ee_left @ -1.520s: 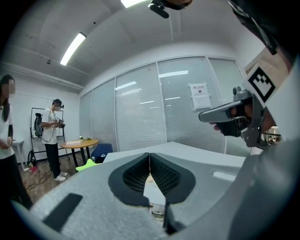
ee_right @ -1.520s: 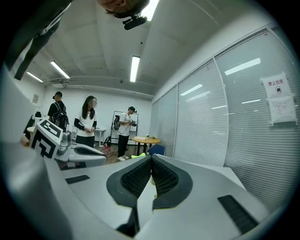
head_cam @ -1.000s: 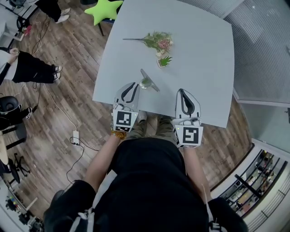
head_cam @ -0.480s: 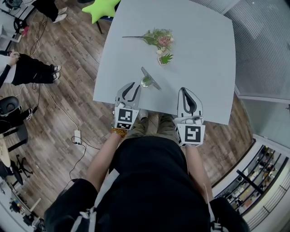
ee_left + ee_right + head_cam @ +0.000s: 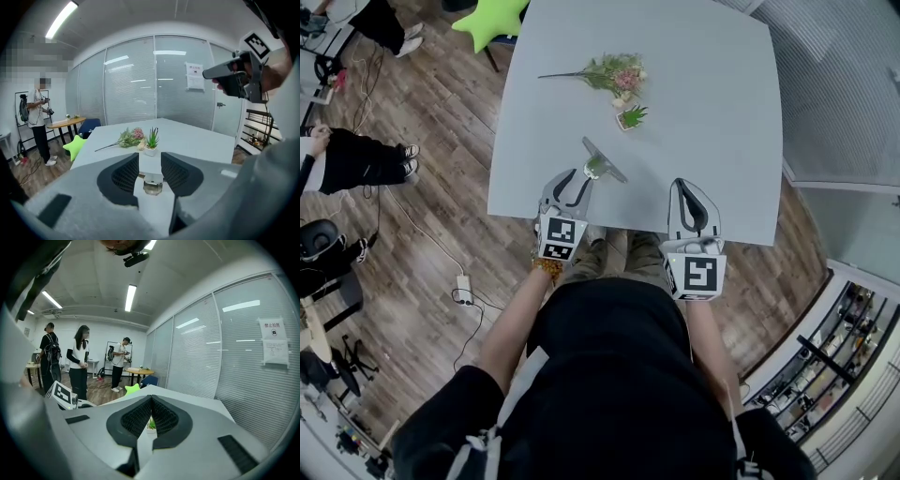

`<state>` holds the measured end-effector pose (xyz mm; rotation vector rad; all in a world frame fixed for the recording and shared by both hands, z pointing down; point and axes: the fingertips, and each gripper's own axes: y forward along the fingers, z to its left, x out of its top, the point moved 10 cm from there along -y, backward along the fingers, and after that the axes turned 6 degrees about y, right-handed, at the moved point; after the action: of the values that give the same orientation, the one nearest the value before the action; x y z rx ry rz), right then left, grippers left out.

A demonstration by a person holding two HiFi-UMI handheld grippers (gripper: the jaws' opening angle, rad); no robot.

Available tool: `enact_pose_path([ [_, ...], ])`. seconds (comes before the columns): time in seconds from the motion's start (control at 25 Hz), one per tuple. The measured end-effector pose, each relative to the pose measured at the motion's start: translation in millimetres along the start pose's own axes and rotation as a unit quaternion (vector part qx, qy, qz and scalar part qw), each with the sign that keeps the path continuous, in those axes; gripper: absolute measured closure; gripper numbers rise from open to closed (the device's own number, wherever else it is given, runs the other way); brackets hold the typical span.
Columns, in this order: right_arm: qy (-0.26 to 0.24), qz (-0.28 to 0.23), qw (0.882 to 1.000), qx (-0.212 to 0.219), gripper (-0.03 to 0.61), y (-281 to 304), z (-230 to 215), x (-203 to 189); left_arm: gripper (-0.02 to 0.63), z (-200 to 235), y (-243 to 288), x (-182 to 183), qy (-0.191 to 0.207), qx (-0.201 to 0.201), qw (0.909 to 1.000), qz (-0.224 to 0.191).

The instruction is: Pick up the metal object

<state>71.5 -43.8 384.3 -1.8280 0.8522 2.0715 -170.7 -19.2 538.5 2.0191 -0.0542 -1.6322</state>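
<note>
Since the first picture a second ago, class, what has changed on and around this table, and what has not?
The left hand-held gripper has sunk toward the table, and its jaws have just been opening. The metal object lies just ahead between them, not gripped. Nothing was taken hold of or let go. The right hand-held gripper, shut and empty, the flower sprig and the small potted plant stayed put.

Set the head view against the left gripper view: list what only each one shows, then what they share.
Head view only: the power strip on the wood floor and the wearer's black top. Left gripper view only: the paper notice on the glass wall, the round wooden table, the ceiling light. Both: the grey table, flowers, potted plant, and the left claw, whose jaws have just been opening, with the metal object showing in their gap, ungripped.
</note>
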Motion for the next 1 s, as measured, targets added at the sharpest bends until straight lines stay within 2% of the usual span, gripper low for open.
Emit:
enact_pose_path([
  [0.32,0.005,0.01,1.0,-0.015,0.58,-7.0,-4.7,-6.5,0.433,-0.9,22.6,-22.9,0.003,-0.026,0.9992,0.031],
  [1.0,0.021,0.025,0.998,-0.05,0.58,-21.1,-13.6,-19.5,0.364,-5.0,58.3,-40.8,0.013,-0.064,0.9957,0.066],
])
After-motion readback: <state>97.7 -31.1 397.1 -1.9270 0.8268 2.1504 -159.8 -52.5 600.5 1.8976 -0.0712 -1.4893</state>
